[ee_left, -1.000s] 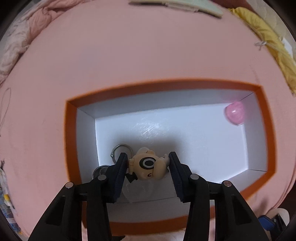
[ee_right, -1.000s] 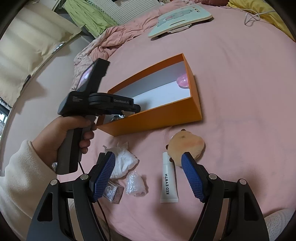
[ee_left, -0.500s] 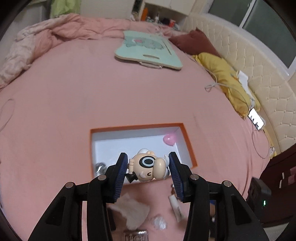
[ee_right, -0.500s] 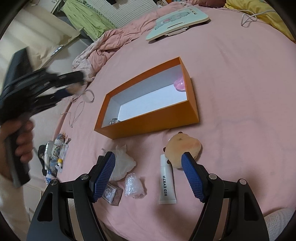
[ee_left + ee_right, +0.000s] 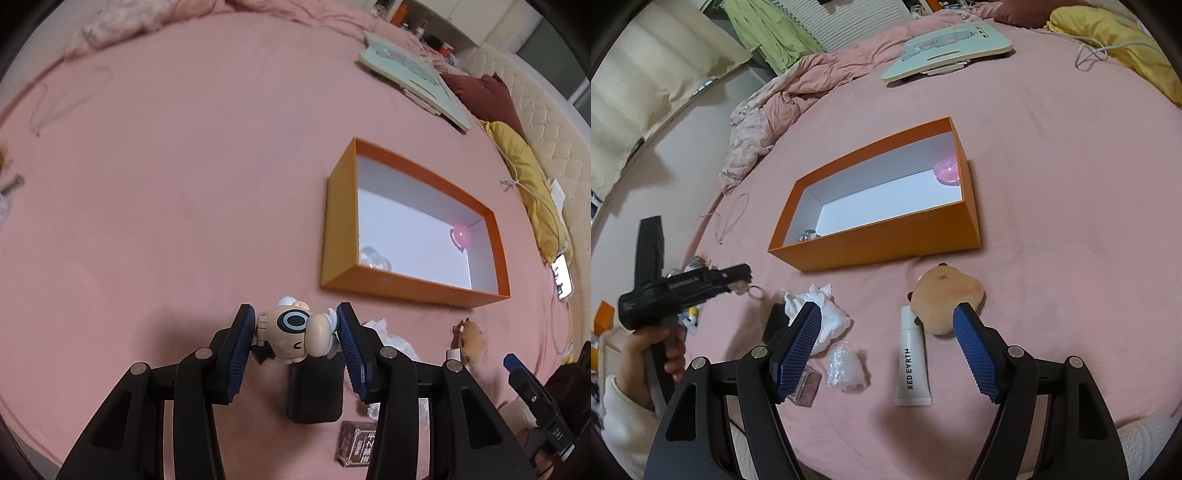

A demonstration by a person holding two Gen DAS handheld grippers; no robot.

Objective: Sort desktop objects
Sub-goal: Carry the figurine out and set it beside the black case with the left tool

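Above the pink bed [image 5: 184,184], left gripper [image 5: 295,332] clamps a small, light, rigid plastic cartoon figurine [image 5: 295,334] across its head; right gripper [image 5: 886,339] stands apart, empty.

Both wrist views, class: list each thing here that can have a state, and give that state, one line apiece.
Left tool: shut on the figurine.
Figurine: clamped, clear of the bed.
Right tool: open, empty.
Orange box: lidless, holding a pink piece and a small clear item.
White tube: capped, lying flat.
Tissue: crumpled.
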